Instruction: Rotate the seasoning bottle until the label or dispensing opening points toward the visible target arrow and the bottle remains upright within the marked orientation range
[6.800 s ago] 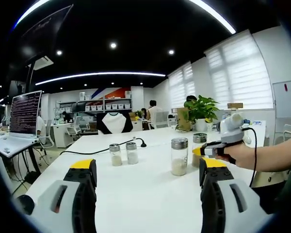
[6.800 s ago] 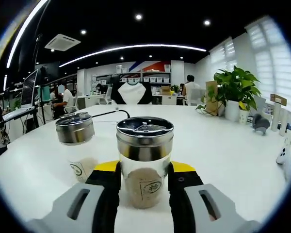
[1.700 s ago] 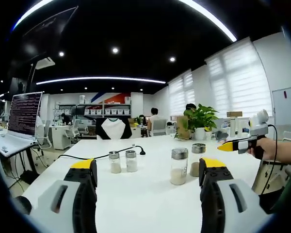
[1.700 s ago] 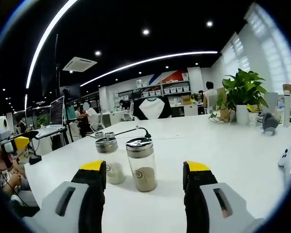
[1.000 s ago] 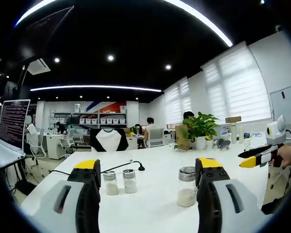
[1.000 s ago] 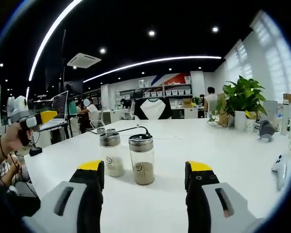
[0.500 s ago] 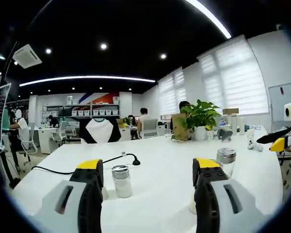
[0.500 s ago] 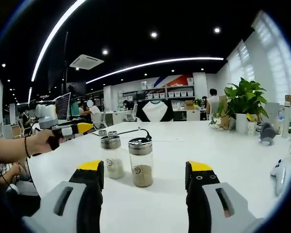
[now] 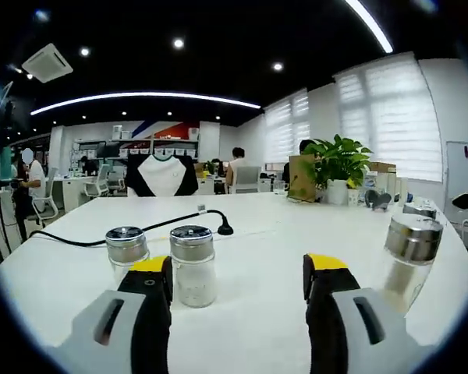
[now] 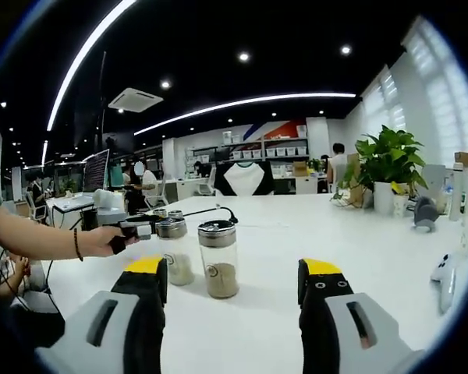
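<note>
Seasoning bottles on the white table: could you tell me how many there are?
4: two small ones by the left gripper, two taller ones ahead of the right gripper.

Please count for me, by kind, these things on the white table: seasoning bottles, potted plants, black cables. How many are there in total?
seasoning bottles: 4
potted plant: 1
black cable: 1
Total: 6
</note>
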